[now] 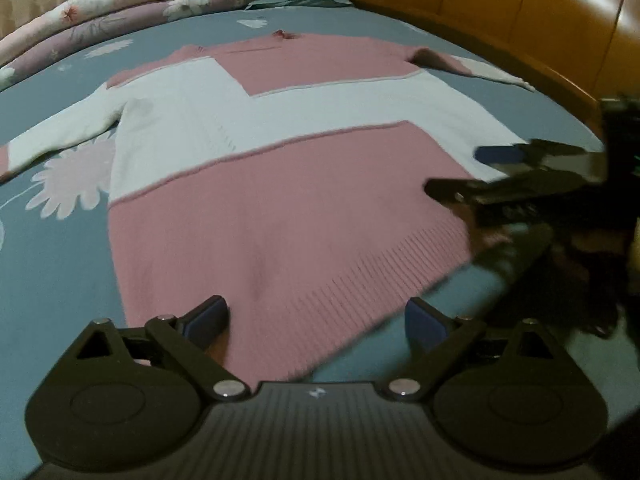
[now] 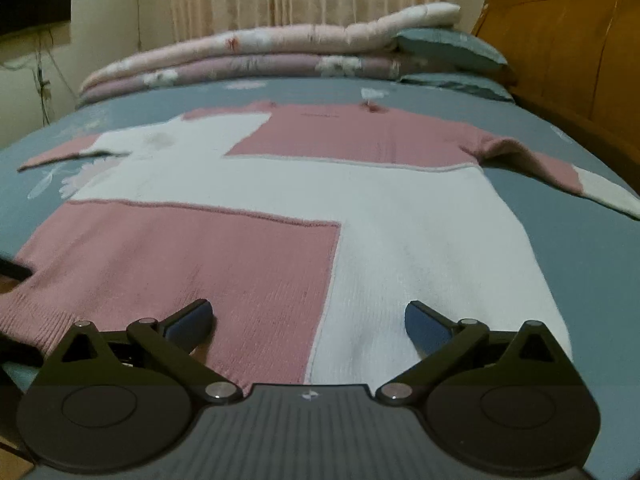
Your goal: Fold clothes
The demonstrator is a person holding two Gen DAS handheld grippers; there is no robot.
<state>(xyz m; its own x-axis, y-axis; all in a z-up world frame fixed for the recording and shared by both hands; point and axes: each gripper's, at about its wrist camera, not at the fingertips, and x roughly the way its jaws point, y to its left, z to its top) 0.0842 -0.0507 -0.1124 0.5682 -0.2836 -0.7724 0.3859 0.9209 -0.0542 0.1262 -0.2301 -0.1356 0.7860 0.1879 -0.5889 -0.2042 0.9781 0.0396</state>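
Left claw point(image 1: 316, 320) and right claw point(image 2: 308, 320) are both spread wide, pinching nothing, at the hem of the sweater point(image 2: 280, 208). The sweater lies flat on the bed point(image 2: 560, 240), long axis running from hem to collar, collar toward the folded quilts point(image 2: 260, 52). Knit of pink and white blocks, ribbed hem.

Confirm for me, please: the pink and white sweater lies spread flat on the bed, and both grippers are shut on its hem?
Not quite: both the left gripper and right gripper are open above the hem, as each wrist view shows. The sweater does lie flat on the bed.
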